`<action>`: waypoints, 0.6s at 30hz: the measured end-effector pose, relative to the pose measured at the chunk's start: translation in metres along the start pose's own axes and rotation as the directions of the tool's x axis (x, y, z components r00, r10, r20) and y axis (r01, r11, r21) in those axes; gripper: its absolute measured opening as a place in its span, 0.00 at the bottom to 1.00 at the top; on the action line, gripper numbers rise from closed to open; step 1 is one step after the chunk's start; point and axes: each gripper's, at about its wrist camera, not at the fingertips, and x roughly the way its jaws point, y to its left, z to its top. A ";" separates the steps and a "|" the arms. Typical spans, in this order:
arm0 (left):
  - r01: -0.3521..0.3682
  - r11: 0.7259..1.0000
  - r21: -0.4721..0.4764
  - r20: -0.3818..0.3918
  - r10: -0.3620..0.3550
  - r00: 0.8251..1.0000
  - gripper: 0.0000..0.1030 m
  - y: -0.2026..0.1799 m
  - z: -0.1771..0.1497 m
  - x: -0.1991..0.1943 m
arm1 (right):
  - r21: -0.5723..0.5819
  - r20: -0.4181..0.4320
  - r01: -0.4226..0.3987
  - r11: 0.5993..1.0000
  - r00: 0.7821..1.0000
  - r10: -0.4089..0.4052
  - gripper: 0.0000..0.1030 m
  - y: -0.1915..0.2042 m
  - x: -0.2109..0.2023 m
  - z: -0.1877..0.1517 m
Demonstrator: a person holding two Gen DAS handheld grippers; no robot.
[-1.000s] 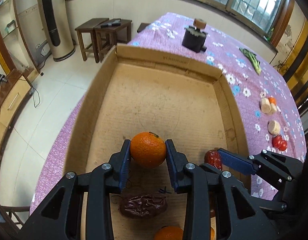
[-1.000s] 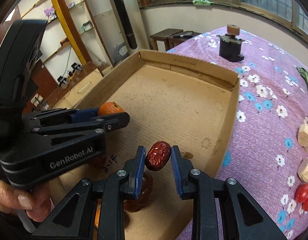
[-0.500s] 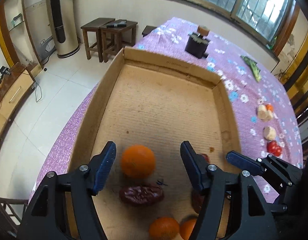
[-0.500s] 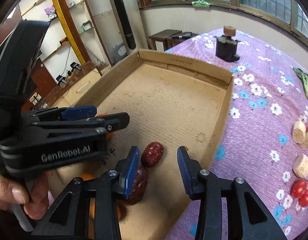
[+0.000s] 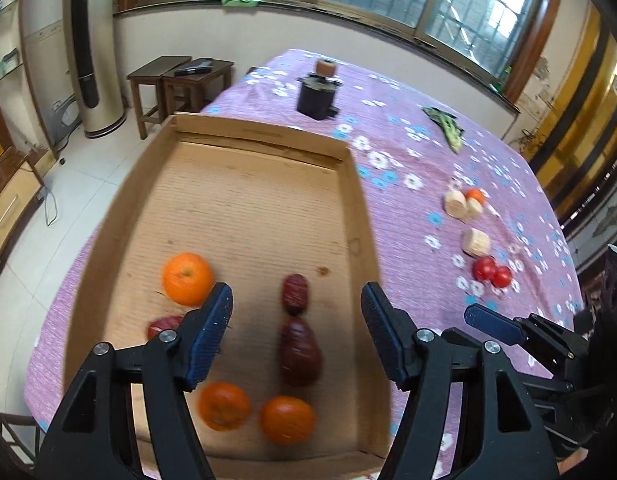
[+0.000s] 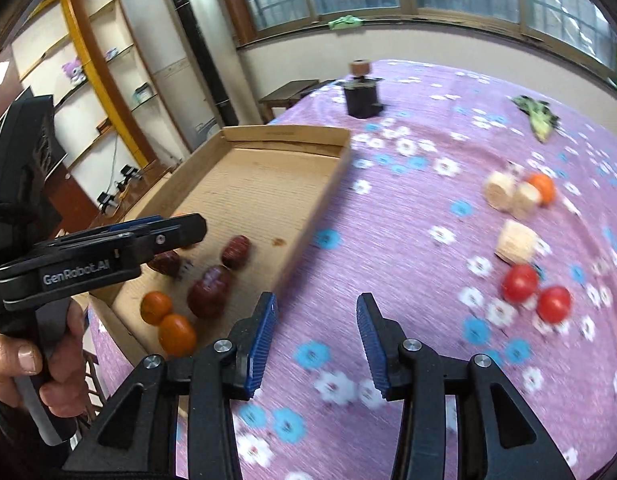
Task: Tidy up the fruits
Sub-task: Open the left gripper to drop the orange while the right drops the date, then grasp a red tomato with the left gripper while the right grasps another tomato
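A shallow cardboard box (image 5: 260,134) holds three oranges (image 5: 187,279) (image 5: 224,406) (image 5: 286,419) and three dark red dates (image 5: 295,294) (image 5: 299,356) (image 5: 164,326). My left gripper (image 5: 295,308) hovers open above the near half of the box, with nothing between its fingers. My right gripper (image 6: 317,308) is over the purple cloth just right of the box (image 6: 284,134). Its jaws are opening and nothing is between them. Two red tomatoes (image 6: 520,282) and a small orange (image 6: 542,188) lie on the cloth to the right.
Beige cut chunks (image 6: 516,242) (image 6: 498,190) lie among the fruit on the flowered tablecloth (image 6: 408,240). A black block with a brown cap (image 6: 362,98) and a green vegetable (image 6: 538,114) sit at the far end. A person's hand (image 6: 24,364) holds the left gripper (image 6: 160,232).
The left gripper opened, let go of the orange in the box and drew back upward. The right gripper dropped its date into the box and swung right over the cloth.
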 end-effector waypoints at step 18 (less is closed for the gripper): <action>0.092 0.985 0.148 -0.055 -0.085 0.995 0.64 -0.089 -0.019 0.007 | 0.190 0.019 0.123 0.974 0.992 -0.129 0.45 -0.101 -0.047 -0.049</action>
